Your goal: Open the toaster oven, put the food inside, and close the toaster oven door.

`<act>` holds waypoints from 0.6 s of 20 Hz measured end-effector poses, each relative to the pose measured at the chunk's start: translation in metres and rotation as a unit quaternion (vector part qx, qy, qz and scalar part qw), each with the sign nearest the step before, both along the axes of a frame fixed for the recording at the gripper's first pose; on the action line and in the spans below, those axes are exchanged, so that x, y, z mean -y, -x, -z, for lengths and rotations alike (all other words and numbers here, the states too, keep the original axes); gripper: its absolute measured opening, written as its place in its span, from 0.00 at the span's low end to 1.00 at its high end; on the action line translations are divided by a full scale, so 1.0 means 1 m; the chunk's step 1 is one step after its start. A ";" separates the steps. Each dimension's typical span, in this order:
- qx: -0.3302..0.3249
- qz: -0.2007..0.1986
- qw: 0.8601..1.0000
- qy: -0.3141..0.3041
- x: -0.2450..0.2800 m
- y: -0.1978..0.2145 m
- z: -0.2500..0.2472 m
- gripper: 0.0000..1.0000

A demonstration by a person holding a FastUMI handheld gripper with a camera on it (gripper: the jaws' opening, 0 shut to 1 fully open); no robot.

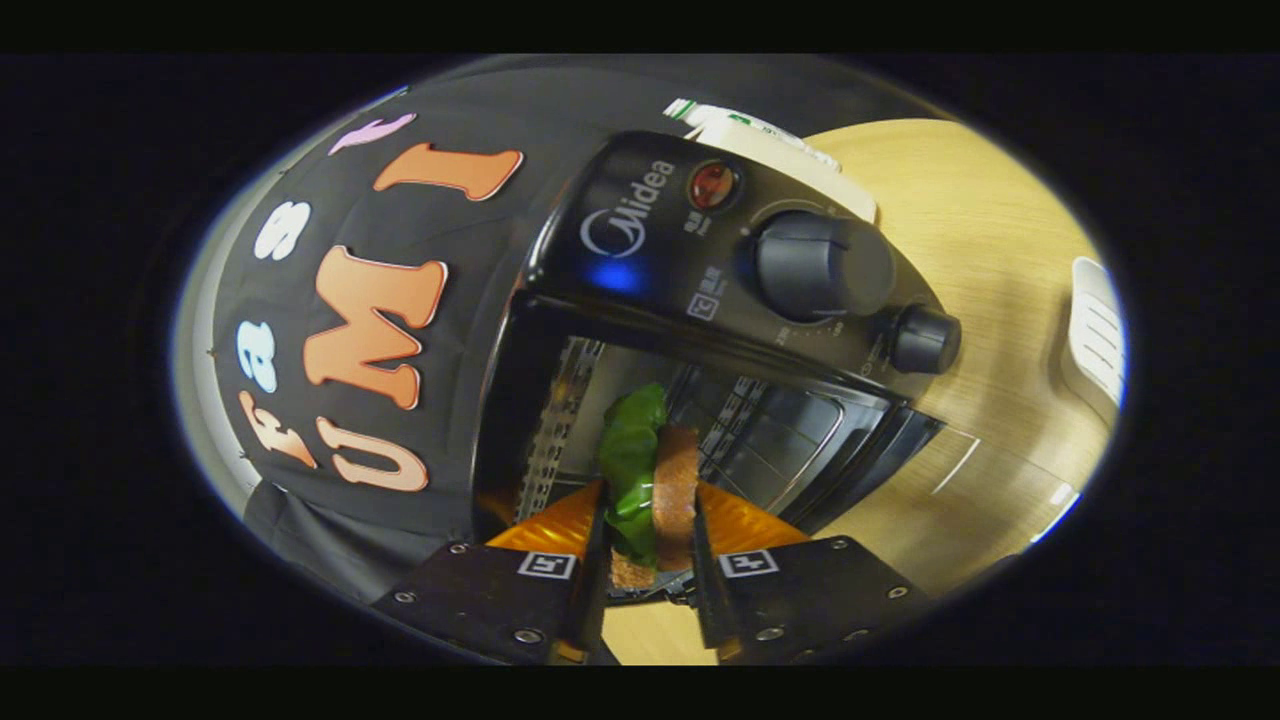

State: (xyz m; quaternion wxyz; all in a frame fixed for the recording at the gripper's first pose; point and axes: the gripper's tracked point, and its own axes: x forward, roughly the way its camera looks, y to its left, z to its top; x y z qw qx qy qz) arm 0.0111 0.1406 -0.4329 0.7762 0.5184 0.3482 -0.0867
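Gripper (648,520) clenched on sandwich (655,480), both fingers pressing its sides; green leaf + brown bread stand upright btwn them. Sandwich sits at mouth of open oven (700,300), door (850,450) swung open to one side. Two knobs (825,265) on oven's control panel. Oven stands on wood table (1000,260).

- The toaster oven (700,330) was black, standing on a light wooden tabletop, with a red indicator lamp (712,185) and two dark knobs, one large (820,265) and one small (925,340), on its control panel.
- Its door (800,460) was open, exposing the metal-lined cavity.
- The food, a sandwich (655,480) of brown bread with green lettuce, was clamped upright between both fingers of the gripper (650,545), at the mouth of the oven cavity.
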 end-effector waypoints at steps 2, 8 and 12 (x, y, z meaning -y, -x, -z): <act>-0.009 -0.024 0.999 -0.023 -0.020 0.013 -0.001 0.60; -0.071 -0.118 0.990 0.024 -0.044 0.050 0.012 0.98; -0.065 -0.143 0.987 0.024 -0.039 0.058 -0.003 0.98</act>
